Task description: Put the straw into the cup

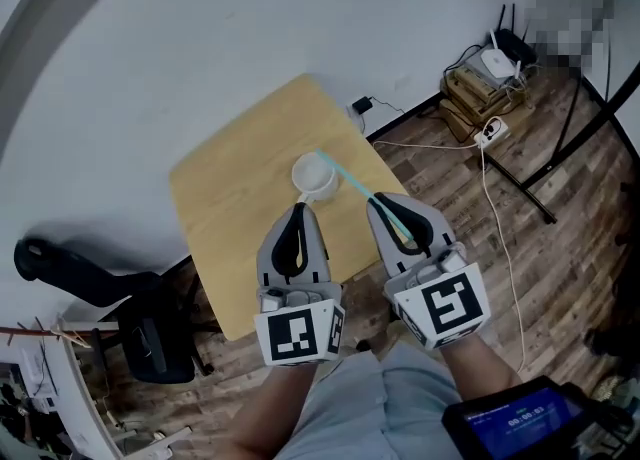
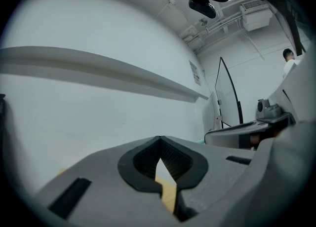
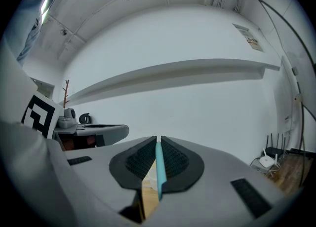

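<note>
Nothing reads with certainty: the dark screen (image 1: 520, 416) shows a row of pale, clock-like digits too blurred to make out, the wall notice (image 3: 252, 36) has print too small, and the left cube (image 1: 297, 336) and right cube (image 1: 447, 306) bear letterless black-and-white square markers.

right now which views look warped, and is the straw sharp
Head view: fisheye bows the wall; straw and cup sharp. Right gripper view: dark round vignette, bowed shelf, straw crisp between the jaws. Left gripper view: same vignette and bowed shelf.
</note>
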`<state>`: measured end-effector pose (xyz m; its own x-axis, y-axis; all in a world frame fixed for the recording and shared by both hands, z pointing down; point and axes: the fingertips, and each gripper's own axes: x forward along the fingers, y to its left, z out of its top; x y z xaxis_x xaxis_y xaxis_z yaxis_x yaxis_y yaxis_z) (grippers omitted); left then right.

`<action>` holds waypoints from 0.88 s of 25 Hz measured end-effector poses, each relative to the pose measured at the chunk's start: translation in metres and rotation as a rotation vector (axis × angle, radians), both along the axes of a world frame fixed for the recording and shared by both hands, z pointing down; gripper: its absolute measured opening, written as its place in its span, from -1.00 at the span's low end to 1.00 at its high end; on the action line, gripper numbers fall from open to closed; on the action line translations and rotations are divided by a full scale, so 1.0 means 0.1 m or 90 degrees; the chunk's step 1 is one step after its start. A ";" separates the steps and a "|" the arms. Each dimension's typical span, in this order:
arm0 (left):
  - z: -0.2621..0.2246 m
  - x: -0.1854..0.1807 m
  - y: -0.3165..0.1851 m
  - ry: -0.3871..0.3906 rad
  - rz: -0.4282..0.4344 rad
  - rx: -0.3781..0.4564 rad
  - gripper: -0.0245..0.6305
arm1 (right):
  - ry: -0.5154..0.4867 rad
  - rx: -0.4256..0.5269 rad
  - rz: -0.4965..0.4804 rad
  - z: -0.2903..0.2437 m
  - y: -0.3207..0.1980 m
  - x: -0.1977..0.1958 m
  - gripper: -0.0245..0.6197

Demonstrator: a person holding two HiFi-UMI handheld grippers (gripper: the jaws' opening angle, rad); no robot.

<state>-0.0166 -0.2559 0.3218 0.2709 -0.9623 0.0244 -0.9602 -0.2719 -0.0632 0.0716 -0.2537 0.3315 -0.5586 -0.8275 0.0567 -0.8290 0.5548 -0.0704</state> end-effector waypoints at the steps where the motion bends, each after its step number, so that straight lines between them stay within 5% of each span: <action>1: -0.04 0.01 -0.04 0.001 -0.009 0.006 -0.93 | 0.001 0.005 -0.013 -0.03 -0.05 -0.01 -0.85; 12: -0.30 -0.27 -0.35 0.019 -0.091 0.054 -0.93 | 0.023 0.040 -0.098 -0.27 -0.44 -0.28 -0.85; 22: 0.12 -0.52 -0.62 0.045 -0.099 -0.017 -0.93 | 0.054 -0.044 -0.097 0.22 -0.68 -0.47 -0.85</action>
<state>-0.0690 -0.3183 0.3338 0.1201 -0.9921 0.0367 -0.9927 -0.1198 0.0107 0.0248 -0.3221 0.3537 -0.6682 -0.7260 0.1625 -0.7402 0.6708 -0.0468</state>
